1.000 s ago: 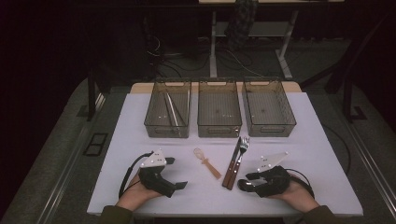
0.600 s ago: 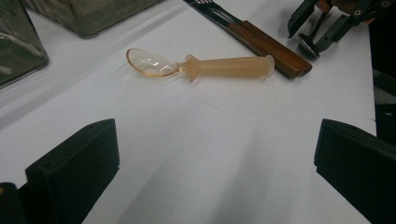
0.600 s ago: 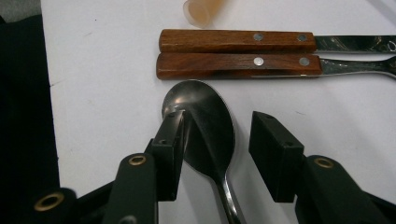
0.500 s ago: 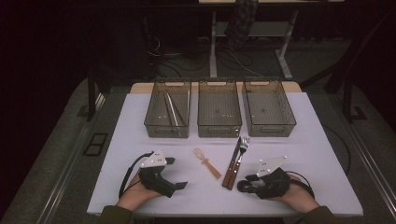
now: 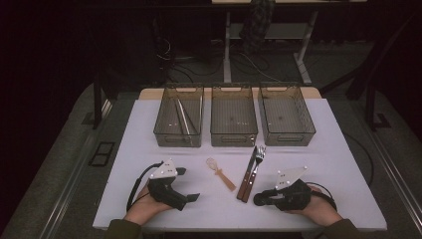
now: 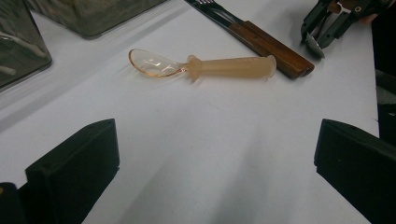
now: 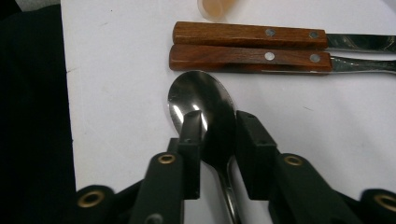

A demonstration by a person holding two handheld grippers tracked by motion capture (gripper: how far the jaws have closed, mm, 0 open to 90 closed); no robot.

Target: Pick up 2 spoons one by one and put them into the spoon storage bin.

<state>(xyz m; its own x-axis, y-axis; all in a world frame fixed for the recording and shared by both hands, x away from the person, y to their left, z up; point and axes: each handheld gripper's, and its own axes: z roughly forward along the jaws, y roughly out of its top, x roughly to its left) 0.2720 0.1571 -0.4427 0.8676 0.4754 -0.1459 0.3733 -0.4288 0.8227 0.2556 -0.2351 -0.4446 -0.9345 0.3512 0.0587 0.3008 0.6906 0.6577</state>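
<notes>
Gripping a steel spoon [image 7: 201, 100] at its neck with our right gripper [image 7: 217, 135], bowl just beside two wooden-handled utensils [image 7: 247, 46], our left gripper [image 6: 210, 154] spread wide and empty before a plastic spoon [image 6: 205, 66].

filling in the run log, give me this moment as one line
right gripper shut on metal spoon beside wood-handled knife and fork | left gripper open, facing plastic spoon | three bins behind
</notes>
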